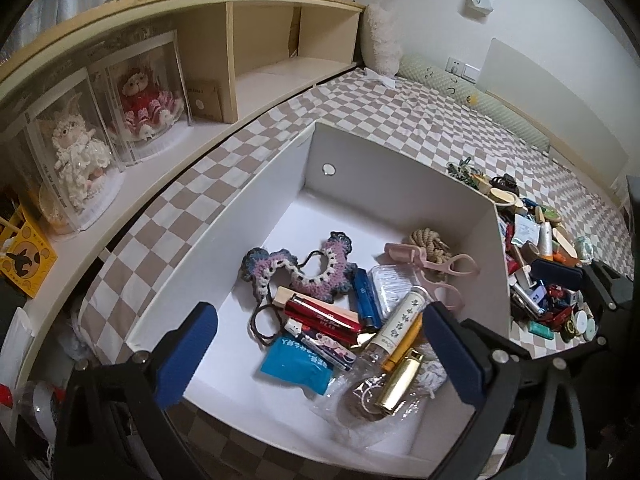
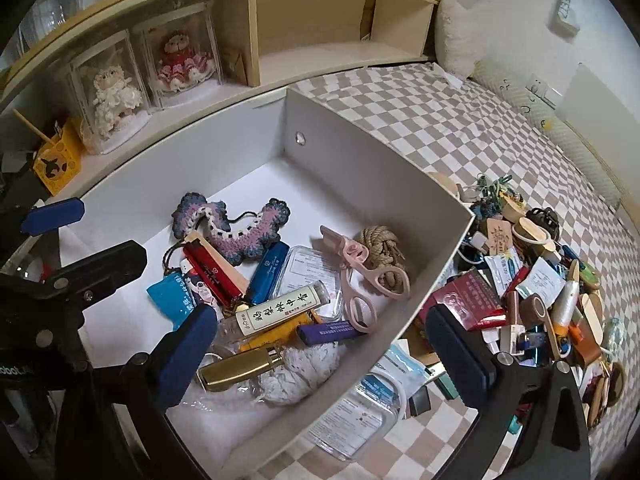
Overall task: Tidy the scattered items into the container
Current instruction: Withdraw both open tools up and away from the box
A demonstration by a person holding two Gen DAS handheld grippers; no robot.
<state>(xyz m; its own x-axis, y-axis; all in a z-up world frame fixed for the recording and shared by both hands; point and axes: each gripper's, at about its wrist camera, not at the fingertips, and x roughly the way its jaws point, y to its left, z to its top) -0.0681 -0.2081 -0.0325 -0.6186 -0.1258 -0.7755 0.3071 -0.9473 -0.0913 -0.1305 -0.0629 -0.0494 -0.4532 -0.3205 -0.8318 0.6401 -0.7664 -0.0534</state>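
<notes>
**Loose pile lies at 3 o'clock of the box, nearer the right tool**

Both tools stand wide with nothing between the pads: the left tool (image 1: 320, 344) hangs over the white container (image 1: 400, 184), the right tool (image 2: 320, 344) straddles its right wall. The scattered items (image 2: 540, 280) heap on the checkered bed (image 2: 440, 120) at 3 o'clock from the container, just beside it. The right hand looks nearer, so I judge it takes the next pick; a clear flat case (image 2: 360, 412) lies at 6 o'clock of its pads.

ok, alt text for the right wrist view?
Open right gripper hovers empty over a white box on a checkered bed, box part-filled with small items including pink scissors. A pile of clutter lies right of the box.
</notes>
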